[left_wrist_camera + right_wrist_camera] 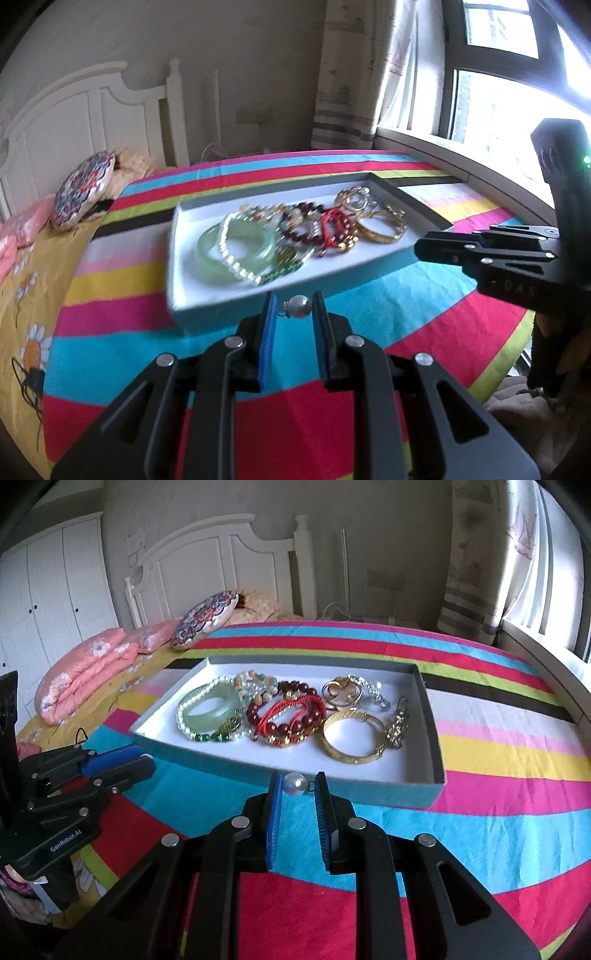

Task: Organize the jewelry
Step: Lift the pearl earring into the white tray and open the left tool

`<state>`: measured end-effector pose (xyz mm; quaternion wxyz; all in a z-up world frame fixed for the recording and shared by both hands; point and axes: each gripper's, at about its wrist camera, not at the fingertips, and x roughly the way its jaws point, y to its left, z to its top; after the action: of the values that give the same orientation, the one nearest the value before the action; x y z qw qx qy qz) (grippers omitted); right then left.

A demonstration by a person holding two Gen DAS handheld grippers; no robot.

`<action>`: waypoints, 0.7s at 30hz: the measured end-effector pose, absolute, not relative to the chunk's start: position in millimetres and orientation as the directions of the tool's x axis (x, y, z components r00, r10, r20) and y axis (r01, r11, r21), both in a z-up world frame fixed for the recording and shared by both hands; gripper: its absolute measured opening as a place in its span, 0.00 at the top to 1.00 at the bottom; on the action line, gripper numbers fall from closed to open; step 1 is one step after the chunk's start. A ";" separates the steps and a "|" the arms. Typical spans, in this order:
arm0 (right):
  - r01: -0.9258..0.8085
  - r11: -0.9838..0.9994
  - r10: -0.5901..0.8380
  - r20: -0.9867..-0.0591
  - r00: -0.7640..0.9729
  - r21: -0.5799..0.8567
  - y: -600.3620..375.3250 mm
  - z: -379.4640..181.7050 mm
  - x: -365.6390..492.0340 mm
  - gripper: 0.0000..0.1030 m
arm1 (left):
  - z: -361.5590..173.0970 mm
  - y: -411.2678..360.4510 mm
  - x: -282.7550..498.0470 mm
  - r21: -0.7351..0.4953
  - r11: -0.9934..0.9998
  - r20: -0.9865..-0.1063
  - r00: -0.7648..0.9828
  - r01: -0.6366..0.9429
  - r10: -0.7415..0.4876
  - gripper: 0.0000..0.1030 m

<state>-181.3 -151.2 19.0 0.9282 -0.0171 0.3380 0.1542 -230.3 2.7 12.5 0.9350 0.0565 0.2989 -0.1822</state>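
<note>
My left gripper (295, 306) is shut on a small pearl earring (300, 307), whose metal loop points at the left pad. My right gripper (297, 784) is shut on a matching pearl earring (294, 783), its gold fitting against the right pad. Both hang just in front of the near wall of a shallow white tray (369, 794) on the striped bedspread. The tray (207, 314) holds a green jade bangle (212, 710), a pearl strand, dark red beads, a red cord bracelet (291, 716), a gold bangle (352, 738) and gold and silver pieces.
The right gripper (424, 245) reaches in from the right edge of the left wrist view; the left gripper (144, 762) shows at the lower left of the right wrist view. Pillows (85, 668), a patterned cushion (207, 620) and a white headboard lie beyond. A window sill runs along the right.
</note>
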 end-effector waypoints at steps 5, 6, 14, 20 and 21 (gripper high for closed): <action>-0.286 0.955 0.270 -0.625 0.732 0.078 -155.8 20.6 -176.1 0.82 | 19.1 -16.9 -218.5 0.001 0.912 -0.577 0.745 0.410 -0.335 0.81; -0.281 0.956 0.268 -0.622 0.736 0.080 -157.7 21.6 -174.2 0.82 | 20.4 -21.2 -214.8 0.000 0.908 -0.577 0.742 0.418 -0.342 0.81; -0.249 0.965 0.243 -0.614 0.751 0.077 -169.2 25.1 -154.5 0.82 | 23.0 -54.9 -182.7 0.000 0.891 -0.591 0.719 0.454 -0.366 0.81; -0.247 0.967 0.228 -0.626 0.746 0.057 -166.3 24.0 -132.5 0.82 | 22.7 -69.1 -157.6 -0.006 0.897 -0.609 0.710 0.441 -0.354 0.81; -0.249 0.967 0.224 -0.629 0.745 0.050 -164.0 23.8 -128.8 0.82 | 22.9 -70.8 -151.7 -0.013 0.900 -0.611 0.709 0.436 -0.352 0.81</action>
<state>-128.8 -164.0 23.8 0.9338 -0.0185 0.3342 0.1265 -151.7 -70.8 22.9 0.9220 0.0664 0.3161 -0.2135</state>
